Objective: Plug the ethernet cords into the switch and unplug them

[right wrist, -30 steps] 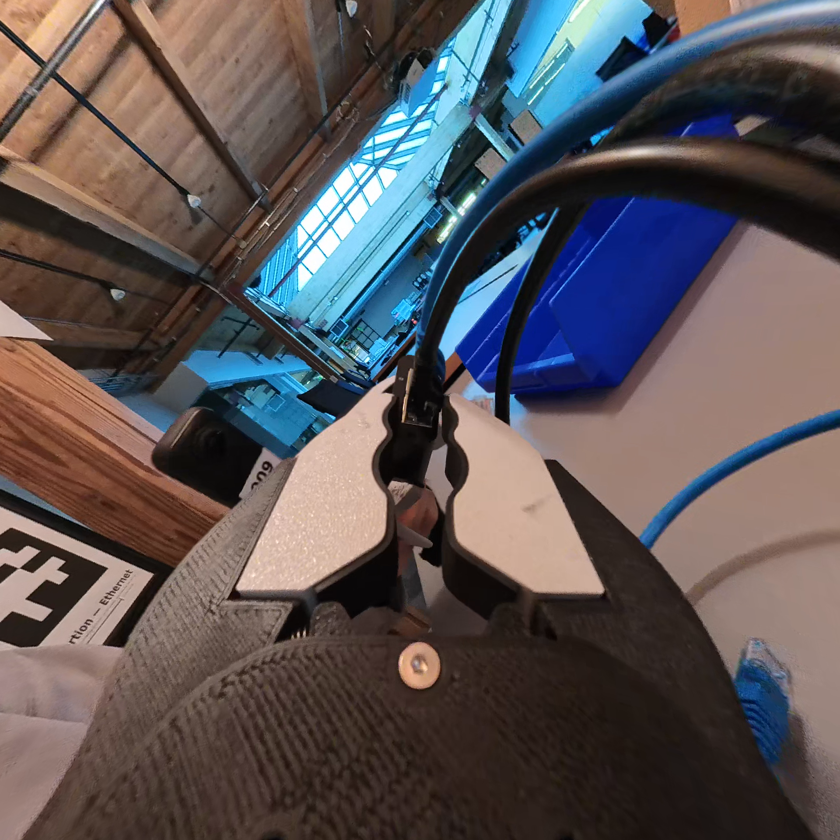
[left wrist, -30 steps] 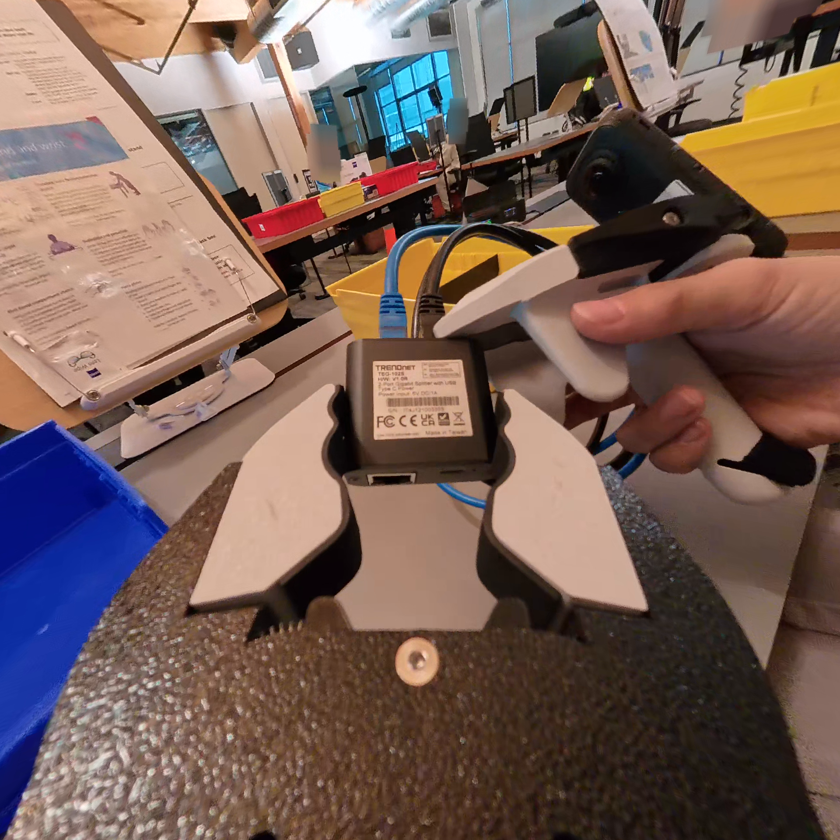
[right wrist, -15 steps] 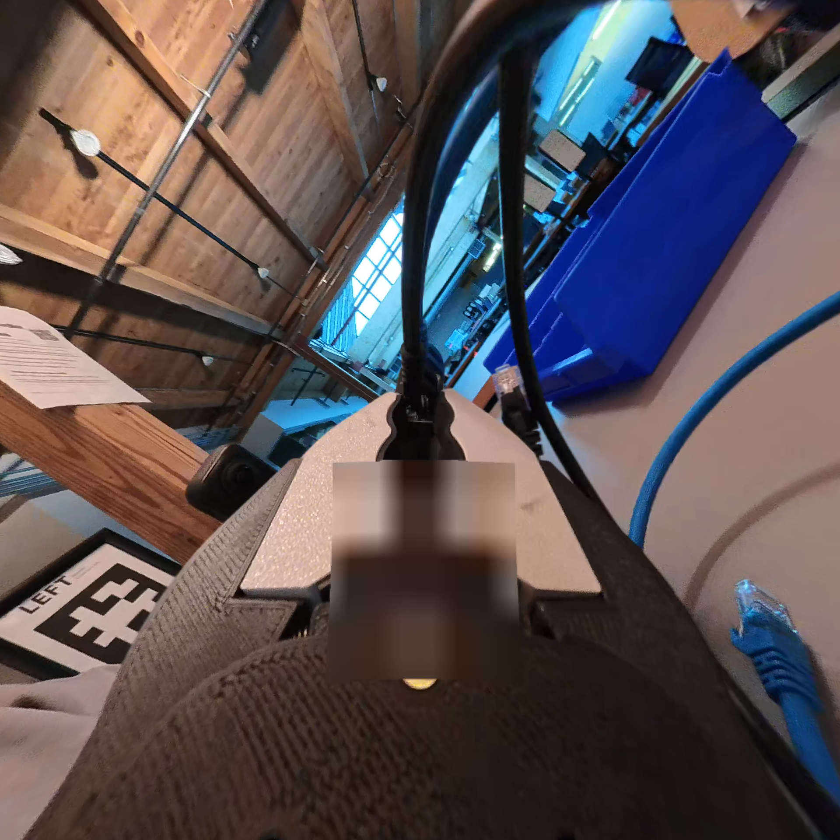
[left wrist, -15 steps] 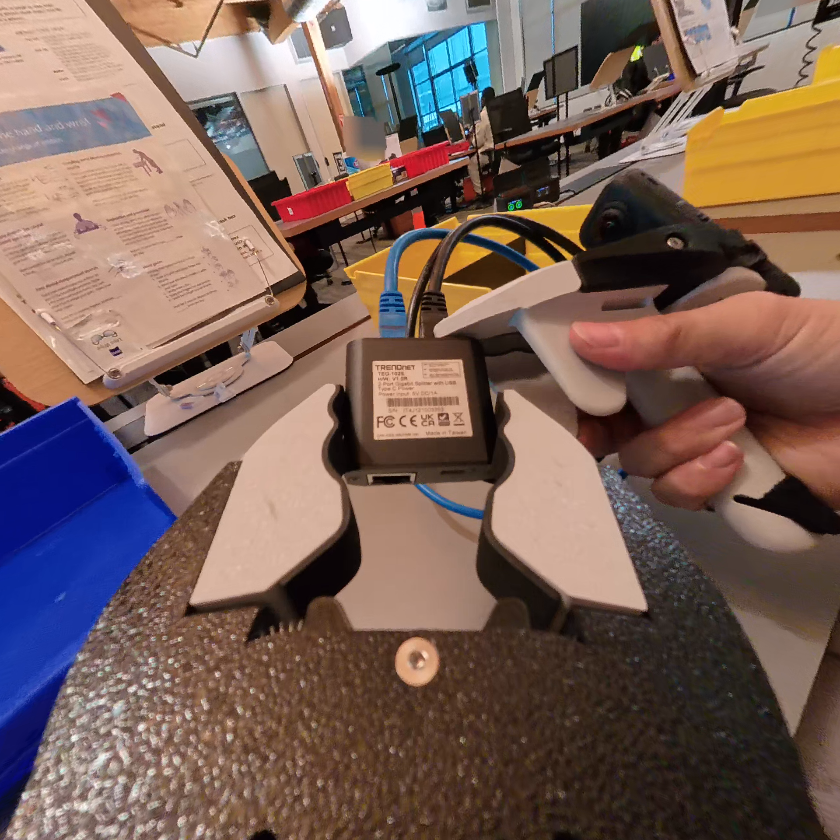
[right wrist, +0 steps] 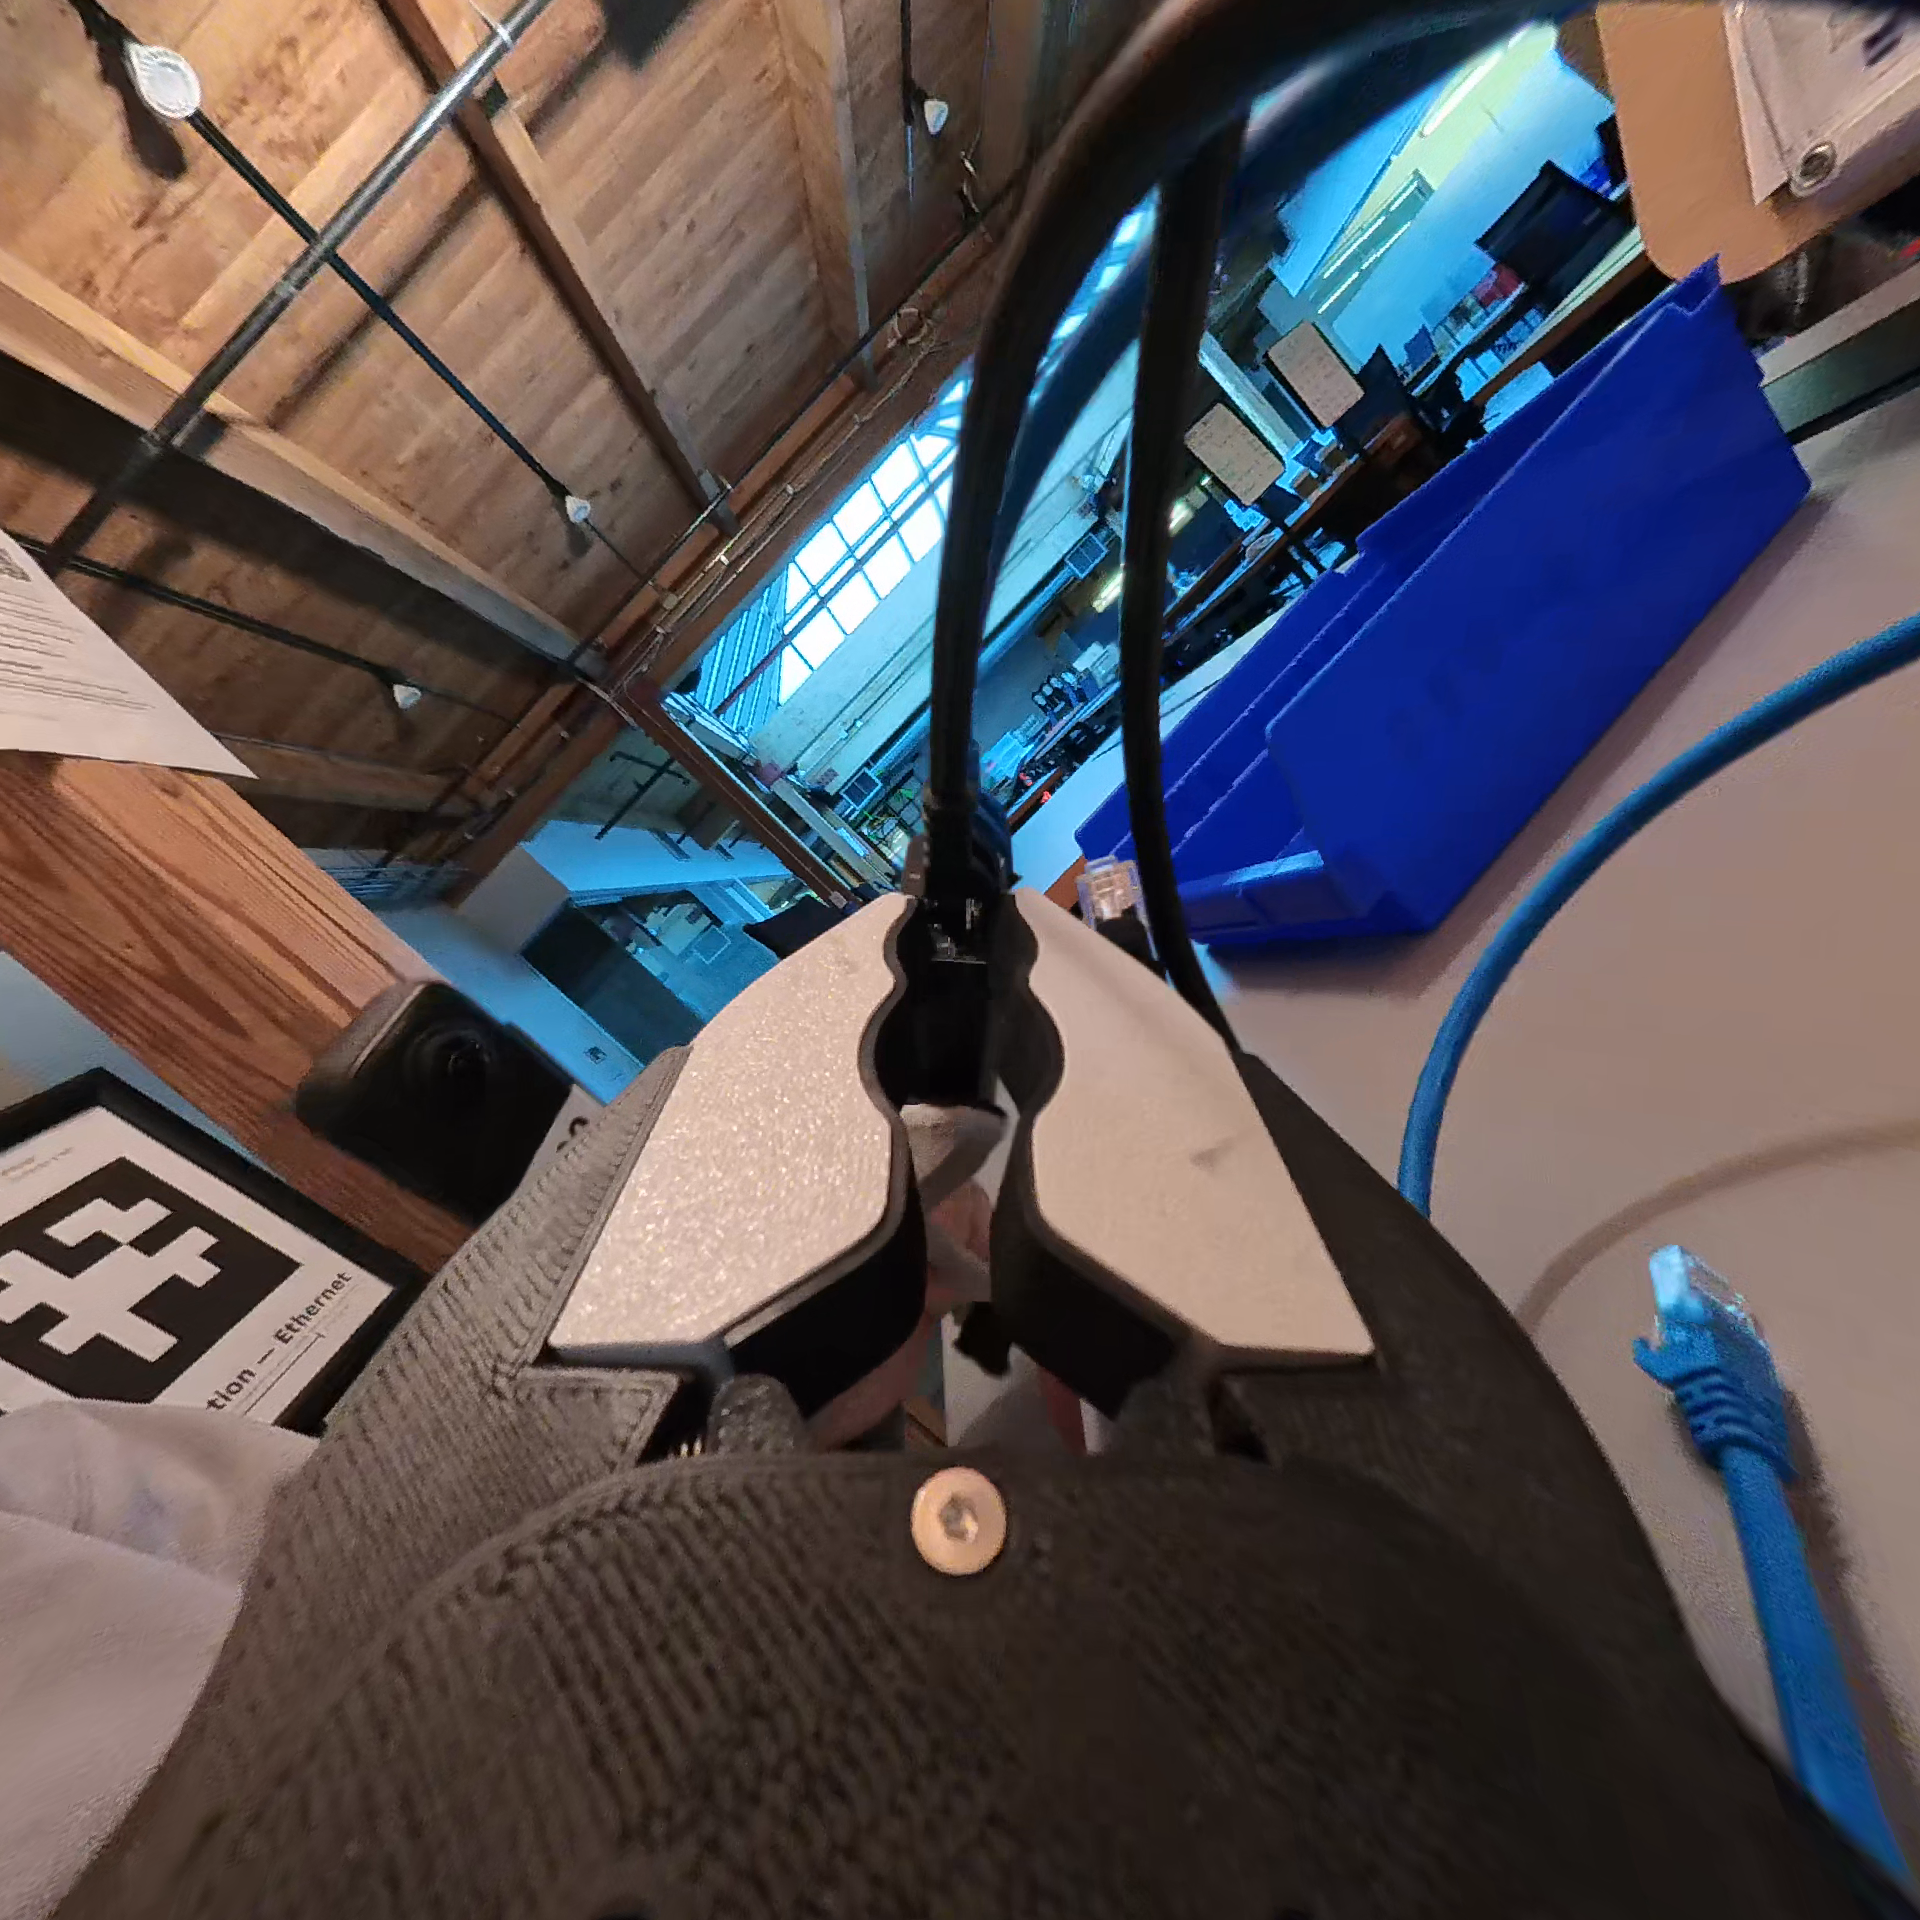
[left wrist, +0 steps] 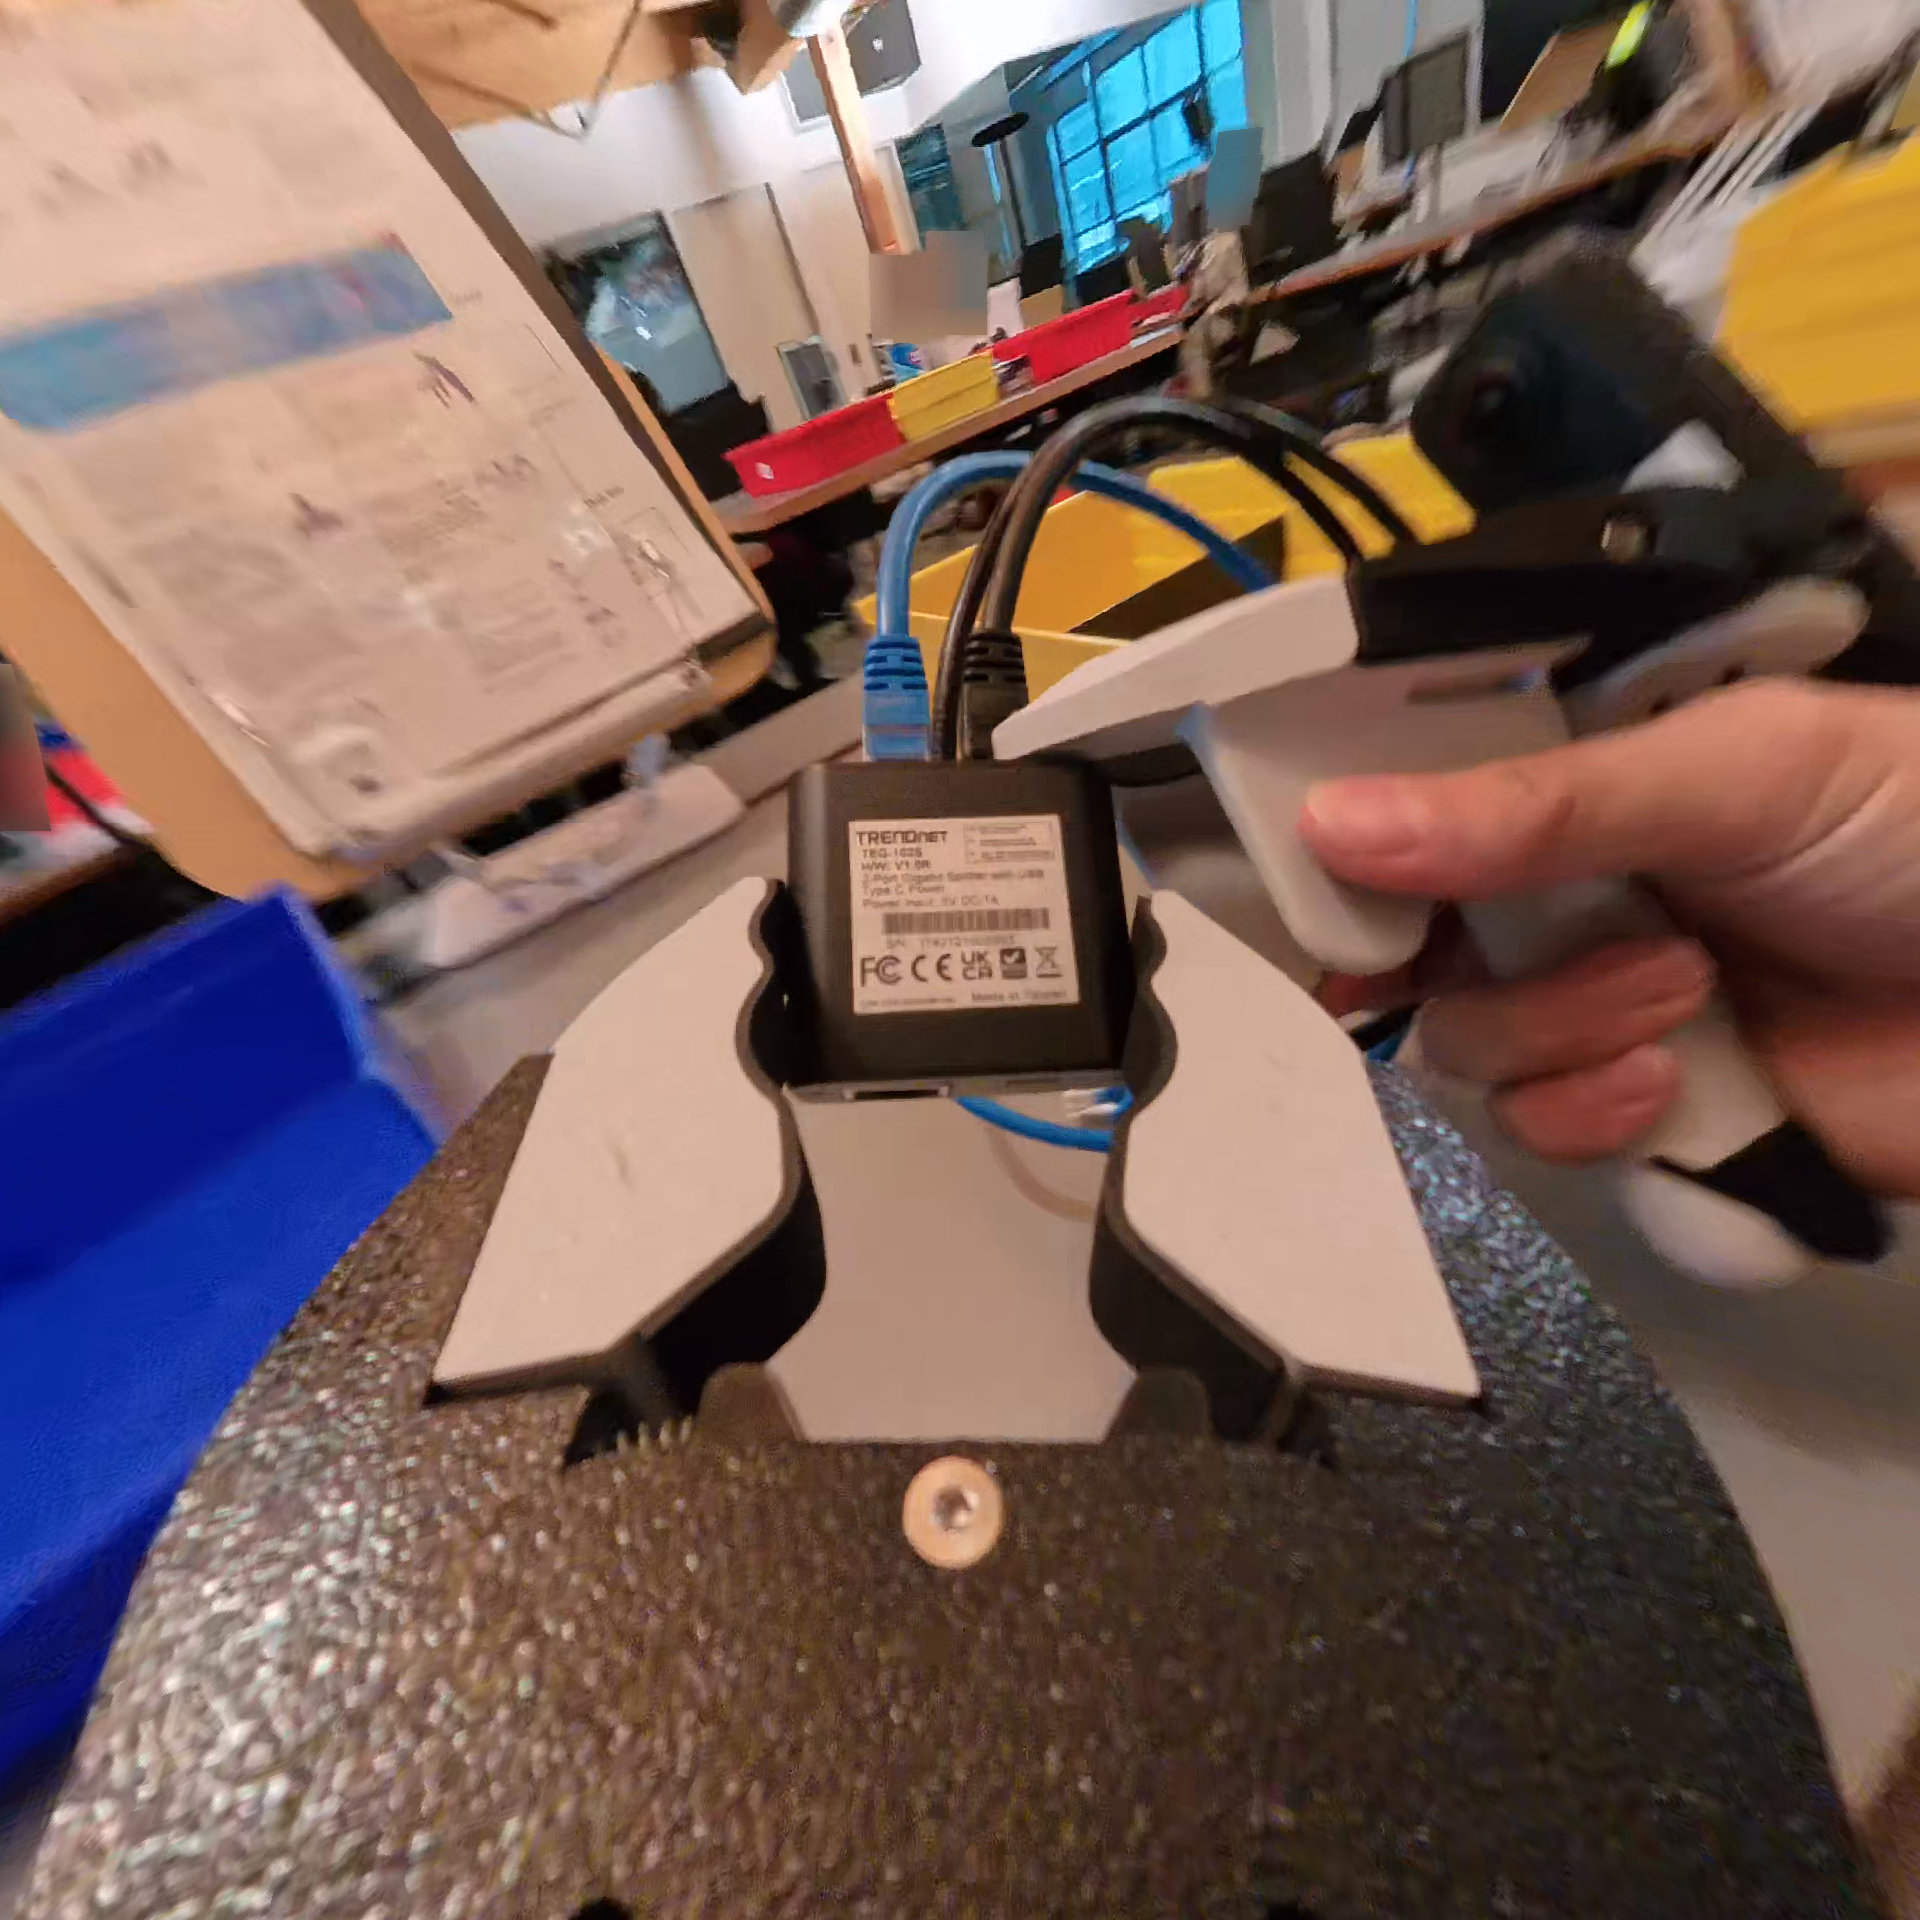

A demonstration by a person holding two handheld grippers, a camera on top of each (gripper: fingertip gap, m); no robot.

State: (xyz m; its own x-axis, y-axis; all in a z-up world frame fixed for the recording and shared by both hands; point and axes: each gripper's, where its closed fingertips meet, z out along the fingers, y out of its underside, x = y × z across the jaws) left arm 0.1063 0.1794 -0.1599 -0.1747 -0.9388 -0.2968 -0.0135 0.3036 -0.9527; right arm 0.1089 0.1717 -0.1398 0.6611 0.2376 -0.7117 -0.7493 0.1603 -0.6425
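Observation:
My left gripper [left wrist: 956, 940] is shut on the small black switch [left wrist: 956, 925], label side up, held above the table. A blue ethernet cord [left wrist: 896, 696] and a black ethernet cord [left wrist: 987, 681] are plugged side by side into its far face. My right gripper [right wrist: 961, 935], held by a hand [left wrist: 1683, 883], is shut on the black cord's plug [right wrist: 956, 925] right at the switch. In the left wrist view its white fingers [left wrist: 1174, 675] cover that plug. The black cord [right wrist: 961, 520] loops overhead. Its other plug [right wrist: 1107, 888] and the blue cord's free plug [right wrist: 1704, 1340] lie on the grey table [right wrist: 1558, 1039].
A blue bin [left wrist: 156, 1195] sits at the left, also seen in the right wrist view [right wrist: 1507, 675]. A yellow bin [left wrist: 1091, 561] stands behind the switch. A tilted document board [left wrist: 312, 468] is at the far left. A framed black-and-white marker sign [right wrist: 135, 1268] stands by a wooden post. Only a small space, under 4 cm, lies between the two pairs of fingers.
Both grippers have shifted together and the background has slid, with motion blur now. The right gripper's jaws have closed tighter on the black plug. Both plugs still sit in the switch.

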